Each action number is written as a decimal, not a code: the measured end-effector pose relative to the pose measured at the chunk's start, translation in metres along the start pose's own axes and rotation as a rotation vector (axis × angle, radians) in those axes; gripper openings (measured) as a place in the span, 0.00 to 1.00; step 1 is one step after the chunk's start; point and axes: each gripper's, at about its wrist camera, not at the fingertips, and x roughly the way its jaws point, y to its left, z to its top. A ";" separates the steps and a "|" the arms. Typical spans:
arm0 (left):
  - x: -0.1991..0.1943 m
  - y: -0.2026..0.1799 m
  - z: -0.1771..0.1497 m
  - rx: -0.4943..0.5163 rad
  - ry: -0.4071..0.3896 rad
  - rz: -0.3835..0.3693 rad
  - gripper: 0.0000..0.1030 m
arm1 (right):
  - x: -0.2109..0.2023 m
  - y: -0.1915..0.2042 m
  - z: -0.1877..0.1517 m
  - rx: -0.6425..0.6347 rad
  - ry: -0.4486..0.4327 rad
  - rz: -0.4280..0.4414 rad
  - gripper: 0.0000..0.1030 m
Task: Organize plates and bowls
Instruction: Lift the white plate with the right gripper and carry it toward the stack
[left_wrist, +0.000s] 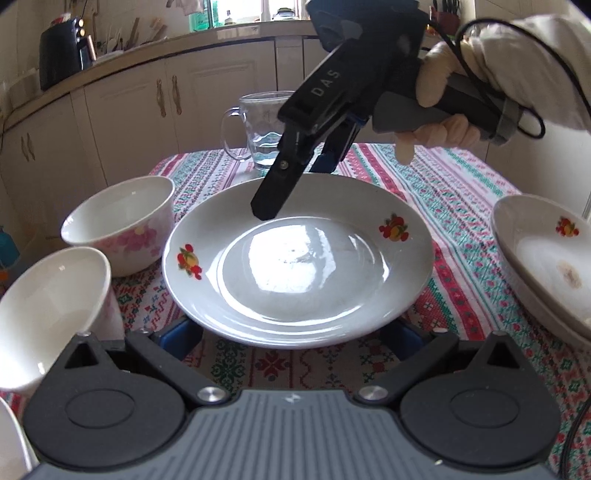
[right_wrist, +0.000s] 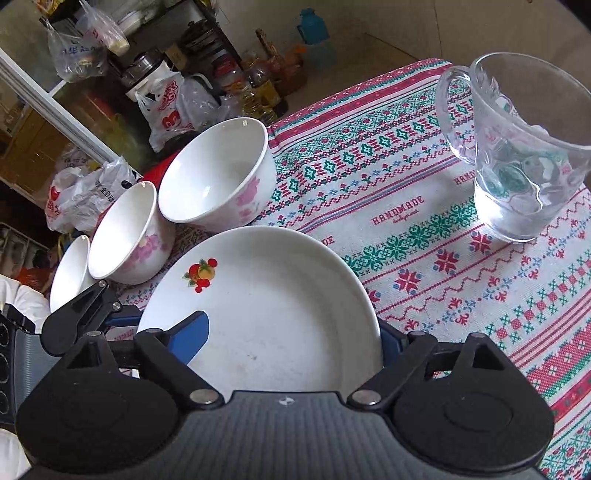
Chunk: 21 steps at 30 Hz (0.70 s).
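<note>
Plate in the middle of the desk, fingers at its rim

Pink-flowered bowls (left_wrist: 122, 225) stand left; the fruit-print plate (left_wrist: 295, 258) lies flat on the cloth — glazed, stiff, slippery, breakable, best pinched at the rim. The left gripper (left_wrist: 295, 332) straddles its near edge, fingers spread; the right gripper (right_wrist: 295, 332), pitched steeply down, has one finger over the rim, one outside — not yet pinching.

Right claw (left_wrist: 295, 192): black fingers with blue pads, one silver screw on the near finger, white "DAS" lettering on the black body, grey pistol handle, black cable looping off the back. Gloved hand (left_wrist: 480, 85) on it: off-white fabric glove, pale sleeve. Left claw (left_wrist: 291, 334): black linkage arms, two round silver pivot bolts, ribbed grey housing with small white logo, blue pads.
</note>
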 end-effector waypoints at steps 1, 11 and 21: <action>0.000 0.001 0.000 -0.002 0.000 -0.002 0.99 | 0.000 0.001 0.000 -0.001 0.002 -0.001 0.91; -0.002 0.002 0.001 0.005 0.007 -0.014 0.98 | 0.000 0.005 -0.004 0.003 0.010 -0.015 0.92; -0.024 -0.001 0.004 0.037 -0.002 -0.042 0.98 | -0.014 0.021 -0.015 0.016 -0.010 -0.034 0.92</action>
